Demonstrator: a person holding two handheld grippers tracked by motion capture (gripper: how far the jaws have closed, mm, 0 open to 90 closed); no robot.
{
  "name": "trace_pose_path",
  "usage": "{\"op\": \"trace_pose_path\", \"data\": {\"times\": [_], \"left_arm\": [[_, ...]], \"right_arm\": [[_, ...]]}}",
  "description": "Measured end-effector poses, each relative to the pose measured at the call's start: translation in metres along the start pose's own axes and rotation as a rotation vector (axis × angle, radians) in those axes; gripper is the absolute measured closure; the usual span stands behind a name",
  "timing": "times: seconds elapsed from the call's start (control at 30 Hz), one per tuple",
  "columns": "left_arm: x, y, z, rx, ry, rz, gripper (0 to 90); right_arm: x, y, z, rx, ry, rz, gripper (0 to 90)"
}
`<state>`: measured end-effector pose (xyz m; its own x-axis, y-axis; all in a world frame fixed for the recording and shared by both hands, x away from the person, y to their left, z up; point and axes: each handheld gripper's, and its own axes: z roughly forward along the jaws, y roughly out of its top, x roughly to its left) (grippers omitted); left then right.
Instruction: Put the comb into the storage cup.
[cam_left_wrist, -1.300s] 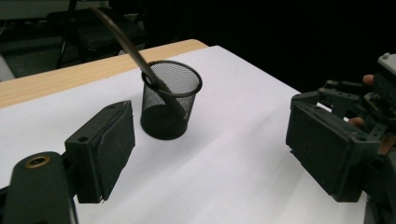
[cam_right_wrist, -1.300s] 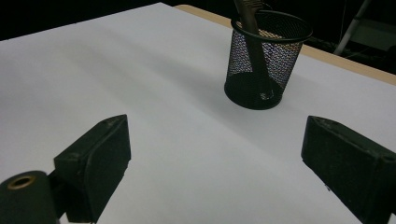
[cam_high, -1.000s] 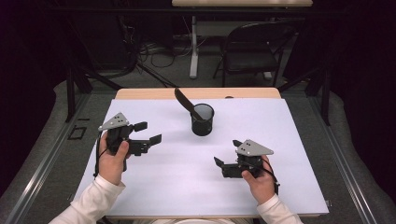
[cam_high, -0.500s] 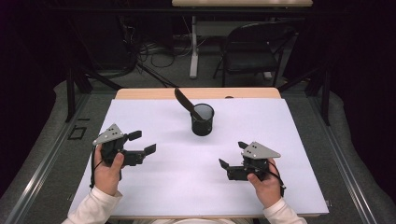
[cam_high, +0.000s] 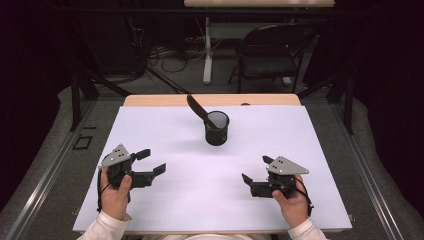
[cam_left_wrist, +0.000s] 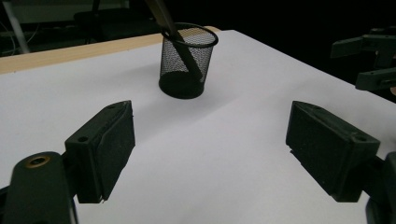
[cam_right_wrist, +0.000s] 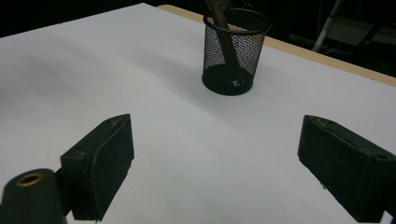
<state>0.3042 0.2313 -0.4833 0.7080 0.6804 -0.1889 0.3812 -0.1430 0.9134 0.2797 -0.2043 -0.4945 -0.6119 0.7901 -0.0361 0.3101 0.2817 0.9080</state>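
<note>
While both grippers sit low near table's front edge, nothing is held. Left gripper (cam_high: 151, 162) jaws wide apart; right gripper (cam_high: 254, 170) same. Cup (cam_high: 217, 128) upright mid-table, well apart from both, between them. Tool (cam_high: 199, 108) leans inside, handle out for grasp.

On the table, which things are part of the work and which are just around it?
Part of the work:
mesh cup
dark tool leaning in the cup
left gripper, open
right gripper, open

Just around:
folding chair
cables on the floor
</note>
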Motion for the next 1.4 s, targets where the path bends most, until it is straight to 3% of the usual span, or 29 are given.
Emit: {"op": "trace_pose_path", "data": {"times": [0.33,0.63,0.9,1.4], "left_arm": [[0.014,-0.023,-0.005,-0.017,0.034,-0.055,16.2],[0.024,-0.033,-0.008,-0.030,0.050,-0.079,16.2],[0.029,-0.036,-0.010,-0.056,0.040,-0.060,16.2],[0.034,-0.041,-0.012,-0.064,0.037,-0.054,16.2]], "right_arm": [[-0.007,-0.009,-0.001,-0.003,-0.022,0.023,10.4],[-0.019,-0.017,-0.001,-0.004,-0.051,0.048,10.4],[-0.024,-0.023,0.000,0.001,-0.063,0.062,10.7],[-0.028,-0.032,0.009,0.018,-0.076,0.047,11.8]]}}
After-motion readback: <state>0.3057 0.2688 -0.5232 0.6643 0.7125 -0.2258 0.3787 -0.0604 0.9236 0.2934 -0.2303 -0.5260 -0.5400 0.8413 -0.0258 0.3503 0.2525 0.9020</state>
